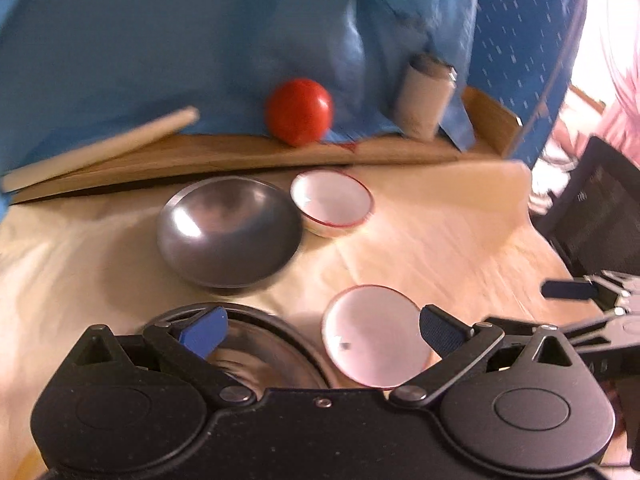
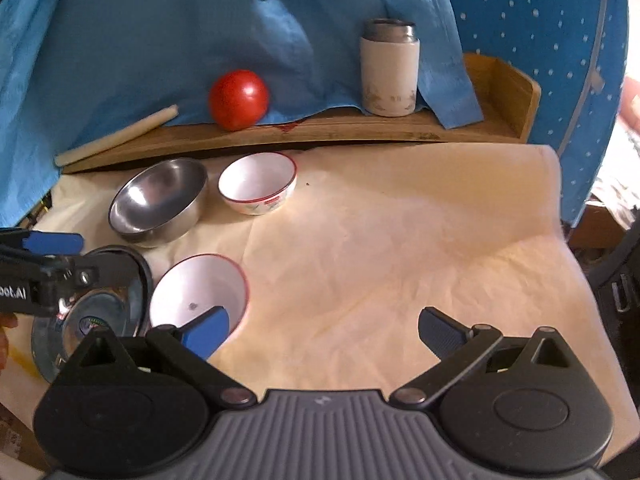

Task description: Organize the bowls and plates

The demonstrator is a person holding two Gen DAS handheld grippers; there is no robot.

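Note:
A steel bowl (image 1: 229, 230) (image 2: 158, 202) and a small white red-rimmed bowl (image 1: 332, 203) (image 2: 258, 182) stand at the back of the cream cloth. A second white red-rimmed bowl (image 1: 374, 336) (image 2: 198, 292) sits nearer, beside steel plates (image 1: 264, 354) (image 2: 100, 308). My left gripper (image 1: 320, 330) (image 2: 52, 256) is open and empty, hovering over the plates and the near white bowl. My right gripper (image 2: 324, 330) (image 1: 576, 292) is open and empty above bare cloth, its left finger over the near white bowl's rim.
A wooden shelf (image 2: 360, 128) at the back holds a red tomato (image 2: 239, 99) (image 1: 299, 111), a white canister (image 2: 390, 68) (image 1: 426, 96) and a pale stick (image 2: 116, 136) (image 1: 100, 150). Blue cloth hangs behind. The cream cloth (image 2: 400, 240) drops off at the right edge.

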